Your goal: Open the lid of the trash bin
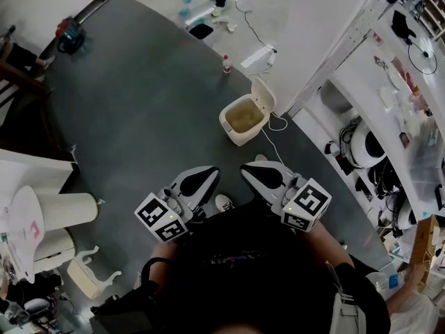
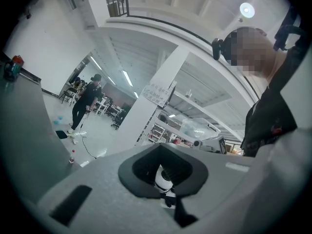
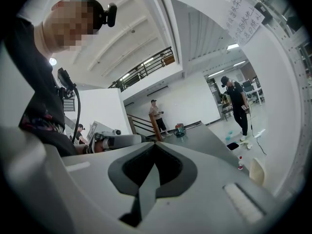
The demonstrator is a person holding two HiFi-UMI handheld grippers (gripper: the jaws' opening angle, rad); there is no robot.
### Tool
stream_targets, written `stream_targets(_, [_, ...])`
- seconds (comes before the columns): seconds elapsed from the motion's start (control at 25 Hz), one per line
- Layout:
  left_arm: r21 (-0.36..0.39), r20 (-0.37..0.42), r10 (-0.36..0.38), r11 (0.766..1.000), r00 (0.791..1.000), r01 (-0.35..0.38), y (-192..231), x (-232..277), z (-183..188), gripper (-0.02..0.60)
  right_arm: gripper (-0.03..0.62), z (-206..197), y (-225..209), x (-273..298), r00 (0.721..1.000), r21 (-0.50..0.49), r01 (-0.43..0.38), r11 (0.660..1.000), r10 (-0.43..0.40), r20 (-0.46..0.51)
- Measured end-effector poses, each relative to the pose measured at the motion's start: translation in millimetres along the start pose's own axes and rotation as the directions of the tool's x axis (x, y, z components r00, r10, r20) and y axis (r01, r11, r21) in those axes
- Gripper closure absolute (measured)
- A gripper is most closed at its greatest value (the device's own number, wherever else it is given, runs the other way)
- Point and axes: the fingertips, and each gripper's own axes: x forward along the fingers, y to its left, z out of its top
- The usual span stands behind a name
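The dark grey floor mat (image 1: 139,103) fills most of the head view. The cream trash bin (image 1: 238,136) stands near its far edge, its lid (image 1: 263,93) tilted up, well ahead of both tongs. Left tongs (image 1: 208,174) and right tongs (image 1: 250,169) sit side by side, each pressed together on nothing. A small bottle (image 1: 226,64) stands beyond the bin.

Cream trash bin (image 1: 237,137), lid (image 1: 263,93) up

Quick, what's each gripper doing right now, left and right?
Left gripper: closed, holding nothing.
Right gripper: closed, holding nothing.
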Motion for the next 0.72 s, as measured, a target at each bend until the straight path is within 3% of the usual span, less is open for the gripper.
stream_targets(0.72, [-0.011,0.004,-0.017,1.0,1.0,0.017,2.7,0.3,5.1,0.583,0.586,4.3,-0.3,1.2,1.0,-0.007,0.019,1.0,-0.019,0.005])
